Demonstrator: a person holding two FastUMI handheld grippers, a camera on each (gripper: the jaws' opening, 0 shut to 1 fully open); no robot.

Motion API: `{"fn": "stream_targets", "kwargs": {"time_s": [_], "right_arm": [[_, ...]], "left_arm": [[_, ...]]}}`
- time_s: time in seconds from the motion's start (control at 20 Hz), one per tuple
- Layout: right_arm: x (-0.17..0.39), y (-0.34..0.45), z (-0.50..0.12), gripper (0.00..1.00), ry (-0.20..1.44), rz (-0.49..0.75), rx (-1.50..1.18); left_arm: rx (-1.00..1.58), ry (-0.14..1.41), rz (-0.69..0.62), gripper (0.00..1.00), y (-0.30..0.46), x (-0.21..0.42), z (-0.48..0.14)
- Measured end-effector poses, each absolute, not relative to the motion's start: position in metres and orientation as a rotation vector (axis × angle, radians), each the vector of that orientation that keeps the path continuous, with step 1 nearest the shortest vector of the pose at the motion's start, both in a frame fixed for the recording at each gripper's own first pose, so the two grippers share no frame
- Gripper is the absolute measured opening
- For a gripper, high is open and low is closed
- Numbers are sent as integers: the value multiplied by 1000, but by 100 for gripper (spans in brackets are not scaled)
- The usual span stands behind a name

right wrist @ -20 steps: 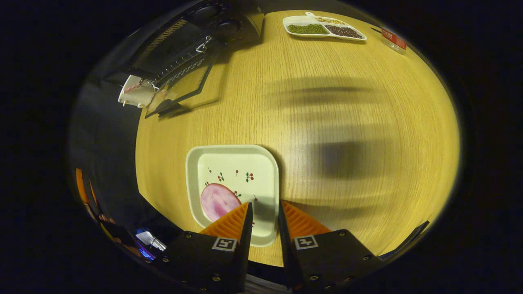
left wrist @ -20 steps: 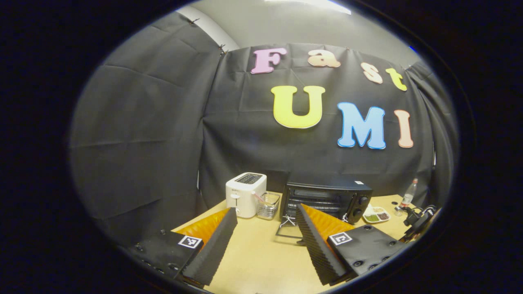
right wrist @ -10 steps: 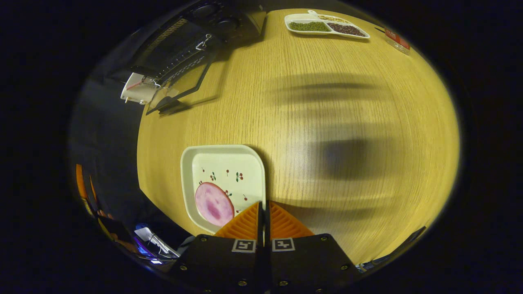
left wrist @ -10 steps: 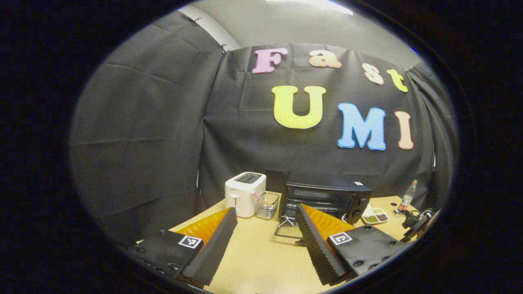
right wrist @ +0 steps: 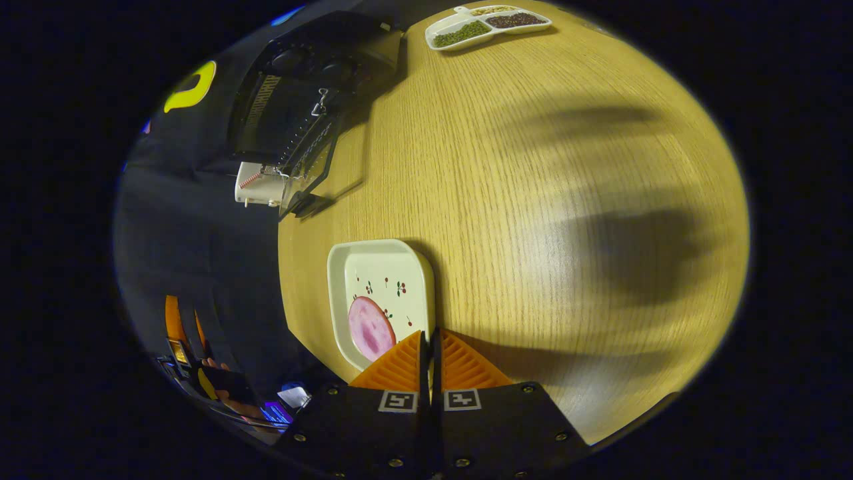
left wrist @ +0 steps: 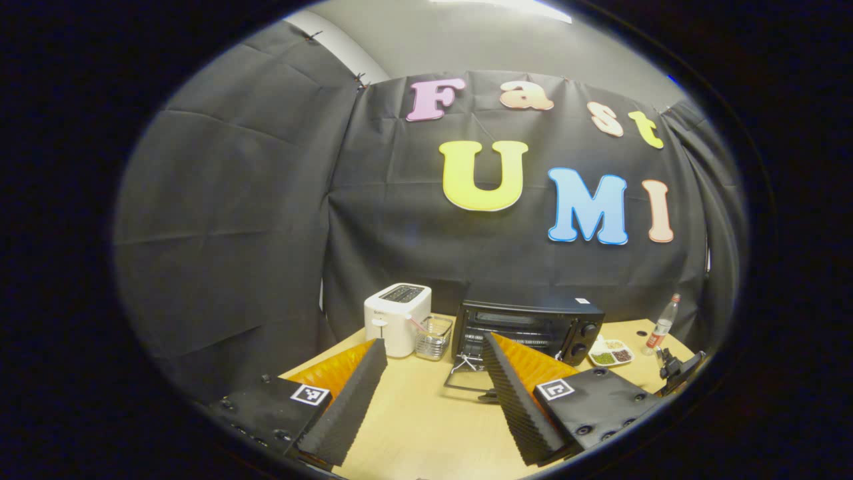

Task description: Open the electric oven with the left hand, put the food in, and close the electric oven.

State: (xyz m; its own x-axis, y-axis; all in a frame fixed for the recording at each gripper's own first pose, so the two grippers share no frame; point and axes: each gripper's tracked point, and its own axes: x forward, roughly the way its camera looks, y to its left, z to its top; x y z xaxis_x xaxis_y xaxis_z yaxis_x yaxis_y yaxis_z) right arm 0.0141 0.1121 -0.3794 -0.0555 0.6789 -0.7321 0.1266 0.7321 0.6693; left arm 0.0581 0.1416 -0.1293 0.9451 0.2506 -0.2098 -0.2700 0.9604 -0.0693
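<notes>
The right gripper (right wrist: 428, 347) was pinched tight on the near rim of the square cream plate (right wrist: 383, 273) with the pink round slice (right wrist: 370, 329), the open black oven (right wrist: 293, 100) lay far ahead to its left, and the left gripper (left wrist: 433, 373) was wide open, holding nothing.

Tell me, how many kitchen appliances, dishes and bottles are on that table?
Appliances: 2, the white toaster and the black electric oven.
Dishes: 2, the square plate and the divided snack dish.
Bottles: 1, the bottle.
Total: 5.
</notes>
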Motion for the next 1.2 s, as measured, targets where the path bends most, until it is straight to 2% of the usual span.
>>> {"fn": "stream_targets", "kwargs": {"time_s": [0.55, 0.65, 0.8, 0.85, 0.9, 1.0, 1.05, 1.1, 1.2], "right_arm": [[47, 113, -324, 0, 1438, 430, 930], [61, 128, -315, 1, 1394, 394, 960], [84, 143, -299, 0, 1327, 329, 1004], [92, 149, -295, 0, 1307, 309, 1020], [99, 156, -290, 1, 1286, 293, 1039], [113, 170, -283, 0, 1241, 260, 1069], [118, 177, -281, 0, 1226, 241, 1081], [122, 183, -281, 1, 1216, 219, 1092], [131, 194, -281, 0, 1198, 175, 1116]], "left_arm": [[-93, 179, 235, 91, 134, 76, -121], [-98, 177, 234, 100, 136, 79, -123], [-105, 178, 228, 93, 141, 83, -124], [-106, 180, 225, 96, 142, 85, -125], [-107, 179, 224, 93, 144, 86, -125], [-112, 174, 218, 97, 148, 91, -125], [-113, 172, 215, 91, 150, 94, -126], [-114, 170, 212, 100, 152, 97, -126], [-113, 168, 206, 98, 159, 100, -127]]}}
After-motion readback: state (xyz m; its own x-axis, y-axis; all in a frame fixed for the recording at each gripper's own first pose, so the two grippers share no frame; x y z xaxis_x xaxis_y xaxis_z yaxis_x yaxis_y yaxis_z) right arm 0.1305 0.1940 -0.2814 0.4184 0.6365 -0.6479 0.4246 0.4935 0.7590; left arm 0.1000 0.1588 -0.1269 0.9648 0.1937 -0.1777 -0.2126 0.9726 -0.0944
